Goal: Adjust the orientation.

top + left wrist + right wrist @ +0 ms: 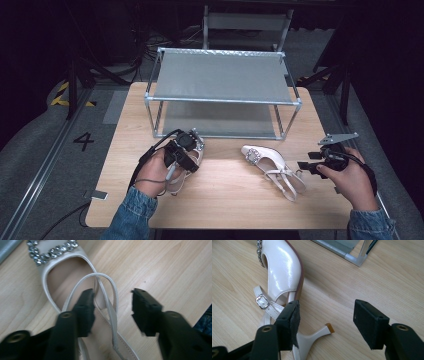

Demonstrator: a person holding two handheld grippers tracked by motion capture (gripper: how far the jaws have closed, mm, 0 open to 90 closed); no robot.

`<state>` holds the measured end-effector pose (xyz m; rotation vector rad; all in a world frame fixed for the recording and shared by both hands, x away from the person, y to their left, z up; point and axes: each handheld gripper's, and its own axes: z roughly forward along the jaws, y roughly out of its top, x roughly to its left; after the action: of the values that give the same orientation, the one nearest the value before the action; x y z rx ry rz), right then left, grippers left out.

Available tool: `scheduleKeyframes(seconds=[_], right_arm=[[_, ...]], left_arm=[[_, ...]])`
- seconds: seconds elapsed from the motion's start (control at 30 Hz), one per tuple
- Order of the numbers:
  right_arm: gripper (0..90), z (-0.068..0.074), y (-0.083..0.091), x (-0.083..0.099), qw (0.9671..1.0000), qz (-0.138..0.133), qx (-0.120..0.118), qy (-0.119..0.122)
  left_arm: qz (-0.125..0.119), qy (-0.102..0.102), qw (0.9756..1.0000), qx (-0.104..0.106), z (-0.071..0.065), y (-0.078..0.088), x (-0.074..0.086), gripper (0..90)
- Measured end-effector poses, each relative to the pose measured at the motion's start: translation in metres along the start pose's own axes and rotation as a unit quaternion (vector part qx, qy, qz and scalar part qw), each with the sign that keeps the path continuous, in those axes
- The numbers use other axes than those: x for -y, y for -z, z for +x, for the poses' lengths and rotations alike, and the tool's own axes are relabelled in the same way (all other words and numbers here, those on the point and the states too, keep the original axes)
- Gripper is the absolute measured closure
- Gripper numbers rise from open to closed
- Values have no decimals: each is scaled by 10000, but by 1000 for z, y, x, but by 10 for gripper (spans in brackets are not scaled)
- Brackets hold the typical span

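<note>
Two cream slingback heels with rhinestone buckles lie on the wooden table (225, 200). The left shoe (177, 184) sits under my left gripper (187, 150). In the left gripper view this gripper (113, 293) is open, one jaw over the insole of the left shoe (62, 272), and the thin heel strap (110, 287) loops up between the jaws. The right shoe (267, 162) lies on its side. My right gripper (304, 166) is just right of it, open. In the right gripper view the right gripper (327, 304) hovers over the slim heel (319, 333) of the right shoe (283, 267).
A grey two-tier metal shoe rack (222, 77) stands at the back of the table, both shelves bare. One of its corner posts (352, 256) is near the right shoe. A chair (245, 22) stands behind the table, with dark stands and cables on the floor.
</note>
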<state>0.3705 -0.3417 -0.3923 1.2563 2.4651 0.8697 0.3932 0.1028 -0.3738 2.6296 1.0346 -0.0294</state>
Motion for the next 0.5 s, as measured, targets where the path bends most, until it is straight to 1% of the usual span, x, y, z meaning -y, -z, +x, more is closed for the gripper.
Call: scheduleKeyframes(seconds=[0.07, 0.1, 0.13, 0.2, 0.23, 0.27, 0.3, 0.33, 0.37, 0.4, 0.5], right_arm=[[397, 0, 1, 0, 10000, 12, -14, -27], [397, 0, 1, 0, 10000, -12, -11, -19], [397, 0, 1, -1, 10000, -47, 10, -9], [396, 1, 2, -2, 10000, -68, -2, -21], [395, 1, 2, -2, 10000, -88, 1, -3], [394, 1, 1, -2, 10000, -84, -6, 1], [394, 2, 1, -3, 10000, -76, -12, 8], [394, 2, 1, -3, 10000, -76, -12, 8], [393, 2, 0, -3, 10000, -68, -27, -6], [392, 2, 0, -4, 10000, -70, -24, -2], [392, 1, 0, -6, 9999, -111, -15, 18]], left_arm=[[-125, 128, 9998, -58, -1, 4, 1, 410], [-179, 139, 9996, -149, -1, 7, 1, 365], [-224, 167, 9994, -180, -1, 9, 2, 325], [-322, 192, 9986, -368, -2, 12, 4, 272], [-370, 271, 9980, -442, -2, 12, 5, 242], [-369, 417, 9972, -492, -1, 13, 6, 218], [-369, 417, 9972, -492, -1, 13, 6, 206], [-396, 537, 9965, -505, 1, 12, 8, 206], [-372, 613, 9961, -513, 2, 12, 10, 196], [-423, 754, 9950, -502, 3, 10, 13, 190], [-329, 889, 9941, -519, 5, 5, 19, 183]])
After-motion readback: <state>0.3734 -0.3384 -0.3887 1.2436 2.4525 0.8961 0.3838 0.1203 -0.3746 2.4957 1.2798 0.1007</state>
